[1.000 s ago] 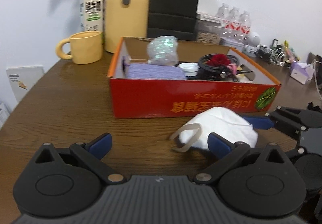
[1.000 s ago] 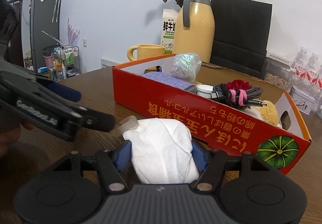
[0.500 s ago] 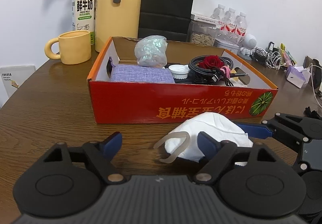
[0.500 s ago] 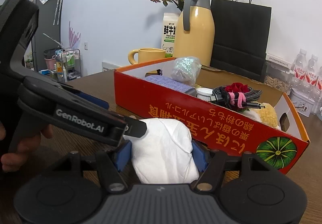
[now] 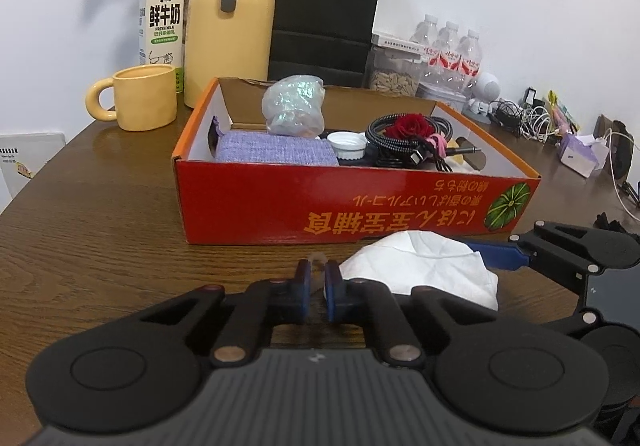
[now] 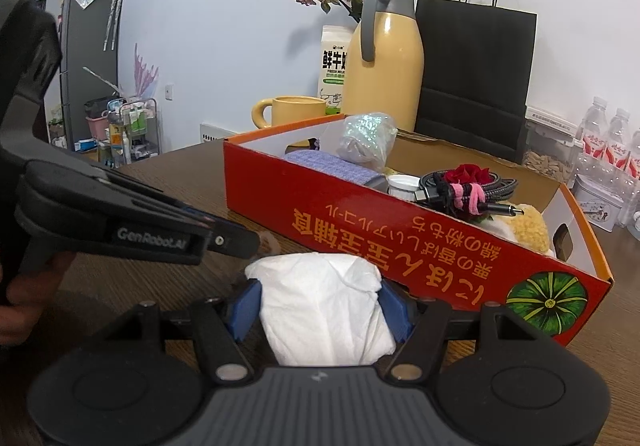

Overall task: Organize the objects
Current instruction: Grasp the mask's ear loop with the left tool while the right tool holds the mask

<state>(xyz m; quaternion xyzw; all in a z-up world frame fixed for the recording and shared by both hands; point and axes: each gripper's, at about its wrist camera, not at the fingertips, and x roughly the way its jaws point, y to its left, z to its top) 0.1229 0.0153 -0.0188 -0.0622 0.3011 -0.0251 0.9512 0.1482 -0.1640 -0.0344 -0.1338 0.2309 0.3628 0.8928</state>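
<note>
A white face mask (image 5: 420, 266) lies on the wooden table just in front of the red cardboard box (image 5: 280, 201). My left gripper (image 5: 316, 288) is shut on the mask's translucent ear strap (image 5: 318, 258) at the mask's left end. My right gripper (image 6: 320, 304) is shut on the mask's body (image 6: 324, 306), its blue pads pressing both sides. The left gripper's tip (image 6: 240, 240) shows in the right wrist view beside the strap (image 6: 270, 240). The box (image 6: 400, 242) holds a purple cloth, a shiny bag, a white cap, a coiled cable and a red flower.
Behind the box stand a yellow mug (image 5: 140, 101), a milk carton (image 5: 162, 29), a yellow thermos jug (image 5: 232, 17) and a black paper bag (image 5: 324, 5). Water bottles (image 5: 452, 49), a jar, cables and a tissue box (image 5: 580, 153) sit at the back right.
My left gripper has closed from wide open onto the mask's ear strap. The right gripper has kept its hold on the mask's body.
</note>
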